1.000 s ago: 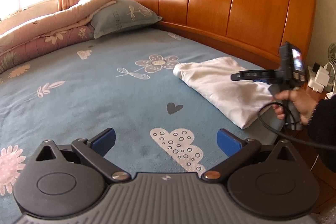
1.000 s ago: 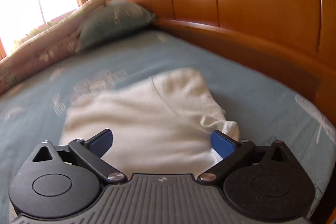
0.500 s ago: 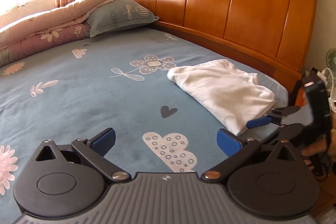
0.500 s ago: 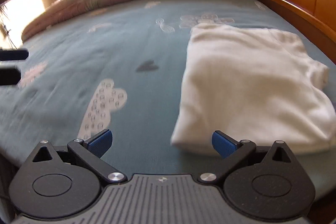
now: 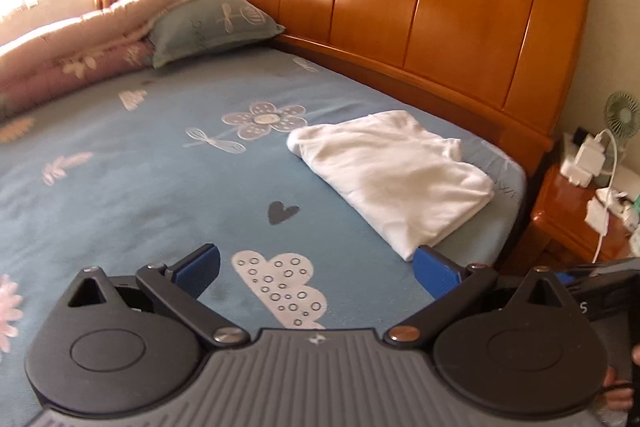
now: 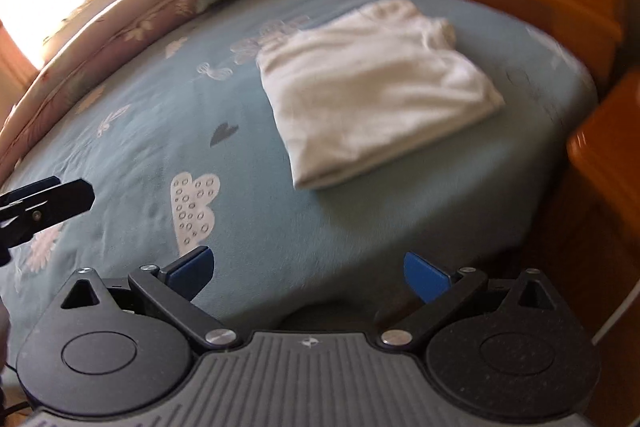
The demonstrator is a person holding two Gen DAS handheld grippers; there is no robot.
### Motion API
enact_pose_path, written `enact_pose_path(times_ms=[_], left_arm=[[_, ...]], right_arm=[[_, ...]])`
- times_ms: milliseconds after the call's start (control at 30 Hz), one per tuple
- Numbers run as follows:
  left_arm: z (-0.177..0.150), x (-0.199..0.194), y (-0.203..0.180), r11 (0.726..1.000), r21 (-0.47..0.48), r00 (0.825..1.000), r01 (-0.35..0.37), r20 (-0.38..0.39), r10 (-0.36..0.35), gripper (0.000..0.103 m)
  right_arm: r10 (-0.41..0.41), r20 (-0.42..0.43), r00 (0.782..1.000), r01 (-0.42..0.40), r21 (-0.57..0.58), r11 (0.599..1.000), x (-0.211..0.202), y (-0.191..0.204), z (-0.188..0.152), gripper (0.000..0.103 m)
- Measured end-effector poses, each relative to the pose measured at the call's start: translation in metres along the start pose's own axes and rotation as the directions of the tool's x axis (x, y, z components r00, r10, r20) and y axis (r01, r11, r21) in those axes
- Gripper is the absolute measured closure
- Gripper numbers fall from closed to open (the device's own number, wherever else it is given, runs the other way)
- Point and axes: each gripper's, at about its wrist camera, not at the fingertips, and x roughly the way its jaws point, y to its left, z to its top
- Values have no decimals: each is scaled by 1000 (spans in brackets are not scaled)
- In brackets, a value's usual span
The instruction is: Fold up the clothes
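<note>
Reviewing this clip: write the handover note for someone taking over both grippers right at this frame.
Left gripper: open, empty, above the blue sheet near the cloud print.
Right gripper: open, empty, at the bed's edge, apart from the garment.
White garment: lies folded into a compact rectangle on the sheet near the headboard, corner nearest the nightstand. Nothing touches it.
Done: this garment looks folded and set down.
Left: no other clothes show in either view; the pillow and rolled quilt are bedding. Check outside the frame for more.
</note>
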Motion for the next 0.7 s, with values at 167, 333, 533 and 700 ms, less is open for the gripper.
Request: enact_pose_path(times_ms=[167, 333, 533, 700], left_arm=[[1, -8, -8, 1000, -5, 1000, -8, -15, 8, 1], [6, -16, -15, 999, -3, 999, 35, -31, -35, 1], [11, -25, -24, 995, -2, 994, 103, -46, -103, 1], [12, -32, -31, 994, -15, 993, 113, -45, -113, 0]], right_arm=[[-52, 9, 999, 51, 63, 997, -21, 8, -7, 0], [-115, 18, 993, 113, 84, 990, -42, 18, -10, 0], [-165, 32, 986, 163, 57, 985, -62, 27, -15, 0], [-184, 51, 982, 181, 55, 982, -75, 30, -19, 0]])
